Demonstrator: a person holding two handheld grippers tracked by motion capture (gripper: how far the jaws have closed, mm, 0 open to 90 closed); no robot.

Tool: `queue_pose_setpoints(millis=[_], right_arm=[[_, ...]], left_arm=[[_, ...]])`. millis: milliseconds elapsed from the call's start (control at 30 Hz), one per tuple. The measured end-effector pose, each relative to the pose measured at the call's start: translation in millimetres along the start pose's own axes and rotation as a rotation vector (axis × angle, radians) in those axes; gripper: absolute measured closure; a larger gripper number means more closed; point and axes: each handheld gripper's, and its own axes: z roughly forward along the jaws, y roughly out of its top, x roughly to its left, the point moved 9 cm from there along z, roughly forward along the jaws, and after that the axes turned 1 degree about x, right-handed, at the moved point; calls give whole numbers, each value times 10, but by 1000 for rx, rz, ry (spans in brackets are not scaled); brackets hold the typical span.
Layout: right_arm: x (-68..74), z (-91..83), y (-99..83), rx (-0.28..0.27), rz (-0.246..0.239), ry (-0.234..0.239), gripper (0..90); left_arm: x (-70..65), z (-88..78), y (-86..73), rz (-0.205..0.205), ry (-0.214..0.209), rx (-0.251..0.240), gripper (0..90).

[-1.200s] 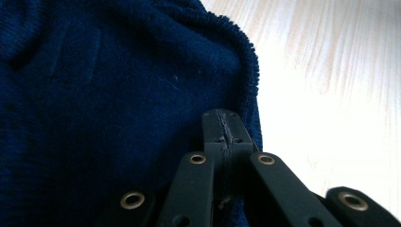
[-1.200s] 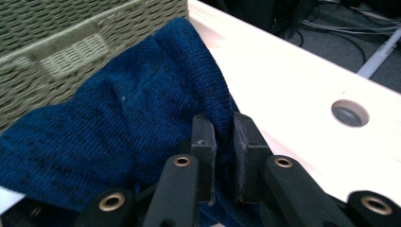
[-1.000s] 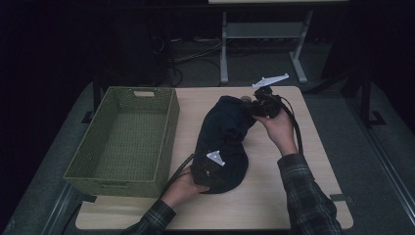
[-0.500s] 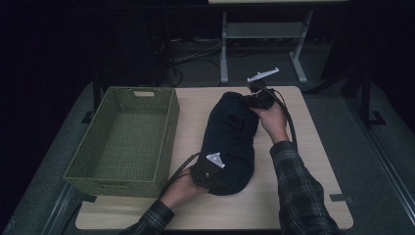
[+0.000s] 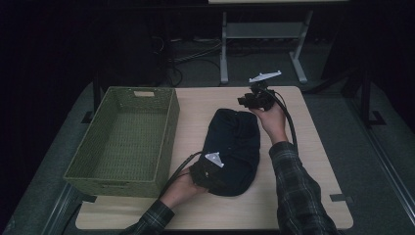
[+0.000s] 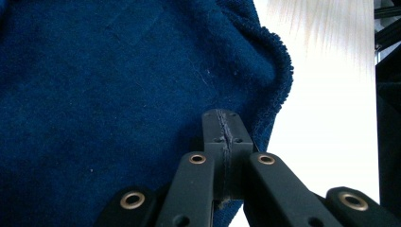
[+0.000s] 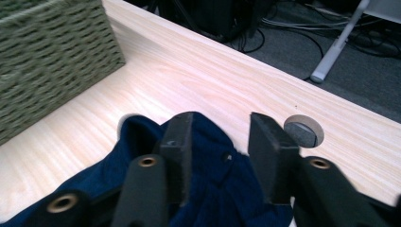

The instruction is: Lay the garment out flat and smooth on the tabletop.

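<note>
While the left gripper [image 5: 211, 169] stays pinched shut on the towel [image 5: 234, 147], the right gripper [image 5: 250, 100], its jaws just opening above the far edge, could let that fold spring back.

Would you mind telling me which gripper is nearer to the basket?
Left. The left gripper sits at the dark blue towel's near end, beside the basket; the right gripper is at the towel's far end.

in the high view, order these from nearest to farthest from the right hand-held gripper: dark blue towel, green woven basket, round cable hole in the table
From the right hand-held gripper:
1. Dark blue terry towel, directly below its jaws, mid-table.
2. Round cable hole in the light wooden table, just beside it near the far edge, clearest in the right gripper view.
3. Green woven basket, far off at the table's left.
</note>
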Motion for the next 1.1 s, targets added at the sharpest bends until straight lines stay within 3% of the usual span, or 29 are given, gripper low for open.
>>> queue_pose_setpoints(millis=[100,300,500,767,1100], right_arm=[[20,-115,-75,-8,3,14,680],[108,-307,-328,2,14,60,896],[180,-492,-598,10,11,78,900],[267,-633,-935,13,-1,99,900],[412,-596,-1347,43,-10,138,900]], left_arm=[[1,2,1,-1,-3,-2,900],[1,7,9,-20,-10,-4,900],[6,-17,53,-13,24,-6,873],[55,-212,180,-24,82,-69,898],[457,-500,352,-109,244,-153,900]])
